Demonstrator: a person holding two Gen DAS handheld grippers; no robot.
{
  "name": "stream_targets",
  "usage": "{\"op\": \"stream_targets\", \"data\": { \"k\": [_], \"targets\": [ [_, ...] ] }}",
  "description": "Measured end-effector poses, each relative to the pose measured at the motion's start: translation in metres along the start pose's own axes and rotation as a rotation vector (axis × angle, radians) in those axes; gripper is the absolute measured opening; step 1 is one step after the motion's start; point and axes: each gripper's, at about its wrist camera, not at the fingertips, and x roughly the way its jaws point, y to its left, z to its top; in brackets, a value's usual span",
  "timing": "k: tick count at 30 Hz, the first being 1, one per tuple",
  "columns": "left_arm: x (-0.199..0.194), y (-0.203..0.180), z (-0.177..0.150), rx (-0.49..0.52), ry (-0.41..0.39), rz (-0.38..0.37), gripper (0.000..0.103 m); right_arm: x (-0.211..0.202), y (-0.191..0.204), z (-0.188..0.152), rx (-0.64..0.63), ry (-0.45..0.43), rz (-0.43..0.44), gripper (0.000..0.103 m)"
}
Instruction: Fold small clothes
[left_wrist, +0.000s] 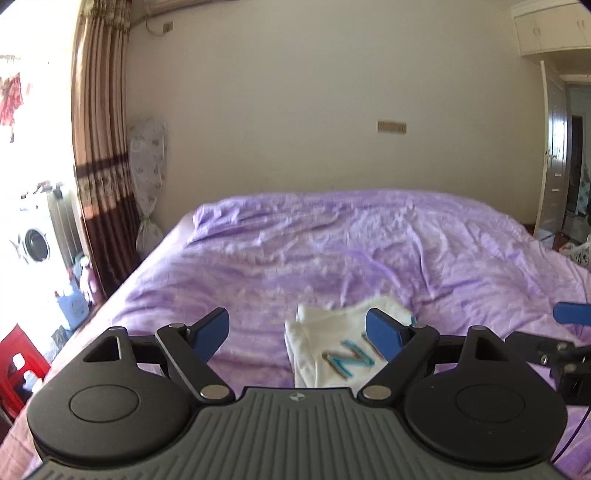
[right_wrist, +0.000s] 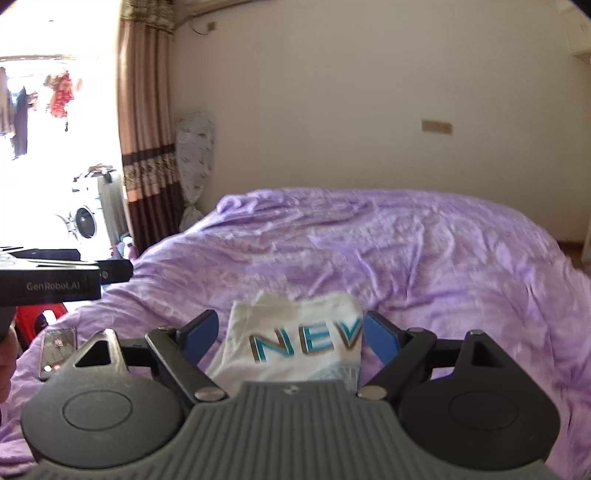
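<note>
- the white garment lies on the purple bedcover as a compact folded bundle, near the bed's front edge, printed letters facing up.
- judged from its tidy shape, this piece looks folded; no other clothes show, so what is left is unclear.
- its long axis seems to run away from the cameras, letters reading left to right across it.
- left gripper and right gripper: both spread wide, empty, above the garment.
- a phone lies just left.
</note>
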Motion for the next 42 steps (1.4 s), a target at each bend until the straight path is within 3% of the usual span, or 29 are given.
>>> {"op": "stream_targets", "data": {
  "k": [4,8,11,17,22,42],
  "targets": [
    [0.015,0.000,-0.022,-0.016,0.061,-0.007,0.098,0.018,0.000,-0.028,0.019,0.050,-0.030,0.082],
    [0.031,-0.011,-0.047,0.036,0.134,0.021,0.098,0.040,-0.003,-0.044,0.047,0.110,-0.047,0.082],
    [0.040,-0.010,-0.063,0.008,0.196,0.023,0.098,0.053,-0.003,-0.058,0.060,0.143,-0.065,0.082],
    [0.060,-0.013,-0.095,-0.005,0.334,0.035,0.098,0.084,0.008,-0.094,0.053,0.287,-0.055,0.082],
    [0.073,-0.015,-0.109,0.002,0.398,0.042,0.098,0.097,0.011,-0.101,0.043,0.309,-0.062,0.082],
    [0.071,-0.017,-0.107,0.013,0.390,0.050,0.098,0.105,0.008,-0.105,0.059,0.346,-0.067,0.082]
  ]
}}
